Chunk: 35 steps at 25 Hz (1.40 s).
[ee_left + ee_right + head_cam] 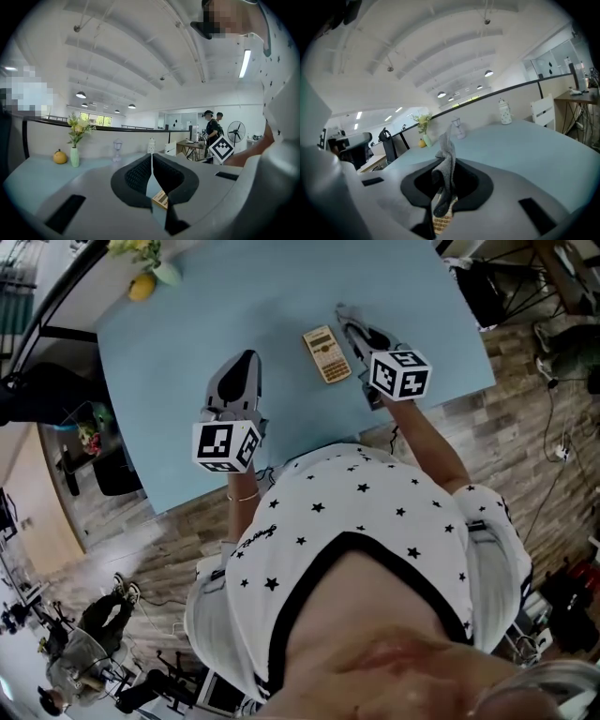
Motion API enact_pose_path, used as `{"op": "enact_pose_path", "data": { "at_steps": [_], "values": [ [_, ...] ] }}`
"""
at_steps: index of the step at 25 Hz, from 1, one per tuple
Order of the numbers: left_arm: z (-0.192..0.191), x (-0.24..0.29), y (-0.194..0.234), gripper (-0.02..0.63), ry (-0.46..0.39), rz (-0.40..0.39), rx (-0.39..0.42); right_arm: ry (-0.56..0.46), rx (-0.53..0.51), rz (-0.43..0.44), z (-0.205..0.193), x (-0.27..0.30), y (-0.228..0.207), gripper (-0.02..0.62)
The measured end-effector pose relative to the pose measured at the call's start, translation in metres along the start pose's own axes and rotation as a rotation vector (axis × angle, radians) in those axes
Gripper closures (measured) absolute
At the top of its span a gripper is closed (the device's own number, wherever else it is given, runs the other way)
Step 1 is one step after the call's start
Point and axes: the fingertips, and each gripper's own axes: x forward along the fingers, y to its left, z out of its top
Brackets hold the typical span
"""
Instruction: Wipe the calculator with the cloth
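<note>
Pinching the cloth (446, 164), right gripper (349, 324) sits beside the calculator (326, 353); left gripper (246, 360) is closed, empty and not bracing it, so a wipe could shove it across the table (187, 343).

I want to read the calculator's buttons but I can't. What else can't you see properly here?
- Calculator buttons: too small in the head view. In the right gripper view, the cloth hanging from the right gripper covers most of it. In the left gripper view, only a corner shows past the left gripper.
- Flowers: cut off by the head view's top edge.
</note>
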Motion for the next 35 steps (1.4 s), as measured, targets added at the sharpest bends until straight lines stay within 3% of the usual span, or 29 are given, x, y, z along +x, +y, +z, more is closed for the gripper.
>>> {"op": "enact_pose_path", "data": {
  "at_steps": [7,15,35],
  "values": [
    [0.0,-0.001,0.0,0.571,0.003,0.002,-0.003,-0.125,-0.074,0.129,0.05,-0.009,0.051,0.551],
    [0.003,0.001,0.003,0.571,-0.008,0.011,-0.006,-0.177,-0.118,0.222,0.074,-0.012,0.08,0.552],
    [-0.002,-0.003,0.007,0.571,0.005,0.023,-0.009,-0.16,-0.084,0.245,0.066,-0.008,0.085,0.552]
  ]
}}
